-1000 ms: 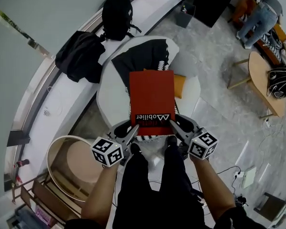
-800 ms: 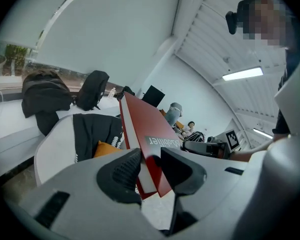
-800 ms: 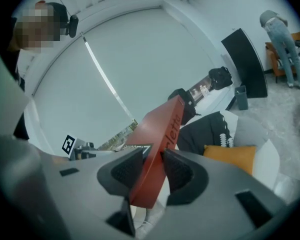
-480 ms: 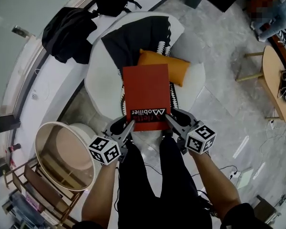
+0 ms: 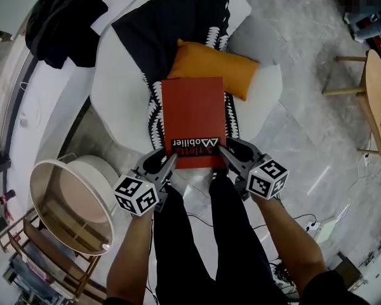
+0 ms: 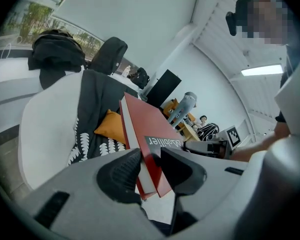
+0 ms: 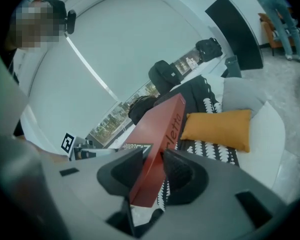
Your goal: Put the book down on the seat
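A red book (image 5: 193,121) with a dark title band is held flat over the white round seat (image 5: 114,100), above its black patterned throw (image 5: 171,37) and orange cushion (image 5: 209,65). My left gripper (image 5: 169,161) is shut on the book's near left corner, and my right gripper (image 5: 223,152) is shut on its near right corner. In the left gripper view the book (image 6: 147,134) sits between the jaws of the left gripper (image 6: 150,166). The right gripper view shows the book (image 7: 157,139) edge-on in the right gripper (image 7: 152,169), with the cushion (image 7: 217,129) beyond.
A round side table (image 5: 70,202) with a white rim stands to the left of my legs. Black bags (image 5: 57,18) lie on the ledge at the back left. A wooden table (image 5: 378,100) and a seated person are at the right. Cables trail on the marble floor (image 5: 311,138).
Both grippers and the book have come down toward the seat. The cushion and throw now look larger and closer beneath the book.
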A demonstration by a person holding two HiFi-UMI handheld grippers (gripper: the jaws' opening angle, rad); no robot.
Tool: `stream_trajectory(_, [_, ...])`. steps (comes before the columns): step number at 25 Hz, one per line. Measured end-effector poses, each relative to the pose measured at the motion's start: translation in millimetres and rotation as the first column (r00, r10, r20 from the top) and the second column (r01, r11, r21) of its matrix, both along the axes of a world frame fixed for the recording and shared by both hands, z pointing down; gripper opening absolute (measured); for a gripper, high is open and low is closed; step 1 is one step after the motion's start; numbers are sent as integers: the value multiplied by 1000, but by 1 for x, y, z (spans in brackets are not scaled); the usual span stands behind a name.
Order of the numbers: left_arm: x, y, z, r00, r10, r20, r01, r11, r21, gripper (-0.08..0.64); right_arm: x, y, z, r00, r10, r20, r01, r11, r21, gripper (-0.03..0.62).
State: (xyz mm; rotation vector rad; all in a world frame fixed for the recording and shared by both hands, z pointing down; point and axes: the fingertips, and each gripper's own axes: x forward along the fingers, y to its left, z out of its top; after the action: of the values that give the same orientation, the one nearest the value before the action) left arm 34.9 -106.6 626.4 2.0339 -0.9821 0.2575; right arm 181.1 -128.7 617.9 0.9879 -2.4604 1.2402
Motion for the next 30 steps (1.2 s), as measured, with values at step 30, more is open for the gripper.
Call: stream_trajectory(30, [-23, -15, 212, 997, 27, 68, -19, 993, -114, 140, -26, -15, 217, 996, -14, -87, 3, 992, -129, 141])
